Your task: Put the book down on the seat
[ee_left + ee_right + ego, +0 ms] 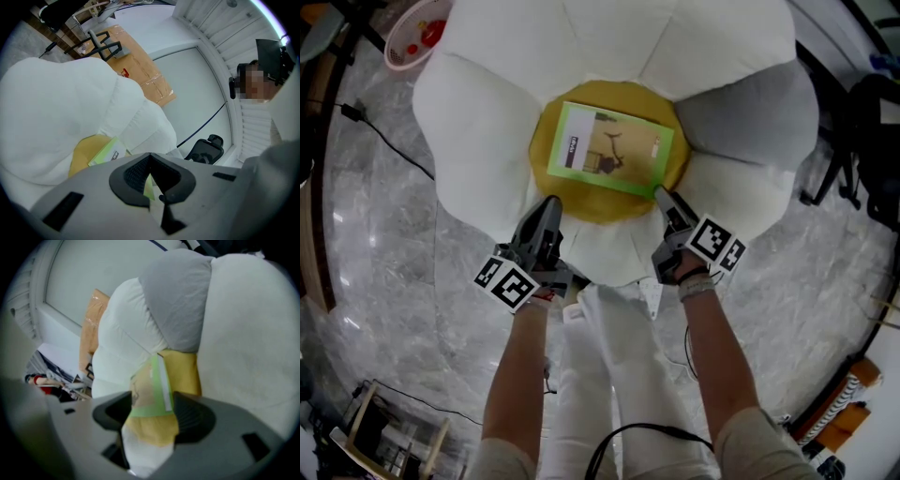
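green-covered book [610, 149] is laid flat on the yellow centre [581, 208] of the flower seat [487, 122]. judged thin, light and slightly bendy, it is best pinched at an edge. right gripper [662, 195] is held apart at its near corner; left gripper [551, 202] is closed, empty.

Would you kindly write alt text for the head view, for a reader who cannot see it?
A green-bordered book lies flat on the yellow centre of a flower-shaped seat with white petals and one grey one. Seen from above, the left gripper points at a front petal, and the right gripper has its claw by the book's near corner.
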`<state>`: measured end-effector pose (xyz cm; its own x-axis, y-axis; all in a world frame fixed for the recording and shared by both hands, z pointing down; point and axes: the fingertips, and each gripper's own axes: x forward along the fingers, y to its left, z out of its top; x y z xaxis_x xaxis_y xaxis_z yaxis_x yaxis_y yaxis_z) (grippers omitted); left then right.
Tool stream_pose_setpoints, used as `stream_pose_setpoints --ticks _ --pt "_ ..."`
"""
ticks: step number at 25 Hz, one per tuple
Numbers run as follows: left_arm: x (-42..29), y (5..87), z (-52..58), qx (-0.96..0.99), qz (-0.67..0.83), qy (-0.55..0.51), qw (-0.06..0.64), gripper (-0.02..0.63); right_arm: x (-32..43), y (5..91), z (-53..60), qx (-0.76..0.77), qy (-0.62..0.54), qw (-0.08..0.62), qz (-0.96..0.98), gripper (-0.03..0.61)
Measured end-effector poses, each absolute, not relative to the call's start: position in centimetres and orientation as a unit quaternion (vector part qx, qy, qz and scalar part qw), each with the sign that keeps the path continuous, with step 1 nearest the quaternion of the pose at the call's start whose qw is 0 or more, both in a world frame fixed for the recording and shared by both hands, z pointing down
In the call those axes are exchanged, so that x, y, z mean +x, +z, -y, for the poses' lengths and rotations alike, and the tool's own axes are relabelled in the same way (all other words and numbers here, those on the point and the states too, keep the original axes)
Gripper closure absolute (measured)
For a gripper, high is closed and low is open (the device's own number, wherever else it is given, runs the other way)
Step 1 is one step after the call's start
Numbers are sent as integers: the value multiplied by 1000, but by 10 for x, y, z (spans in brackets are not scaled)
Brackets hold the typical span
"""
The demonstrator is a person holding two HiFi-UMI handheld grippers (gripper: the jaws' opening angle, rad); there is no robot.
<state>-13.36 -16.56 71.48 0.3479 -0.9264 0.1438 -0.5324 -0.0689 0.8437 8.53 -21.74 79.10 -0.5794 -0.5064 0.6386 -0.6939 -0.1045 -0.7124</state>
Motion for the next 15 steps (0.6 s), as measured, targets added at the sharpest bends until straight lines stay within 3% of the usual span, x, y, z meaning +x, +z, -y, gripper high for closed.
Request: stream_pose_setpoints --ticks 4,15 --pt "-131 707 168 698 523 -226 434 590 82 783 217 447 573 95 681 302" --pt "-125 692 170 701 520 -226 434 590 79 764 213 439 548 112 703 474"
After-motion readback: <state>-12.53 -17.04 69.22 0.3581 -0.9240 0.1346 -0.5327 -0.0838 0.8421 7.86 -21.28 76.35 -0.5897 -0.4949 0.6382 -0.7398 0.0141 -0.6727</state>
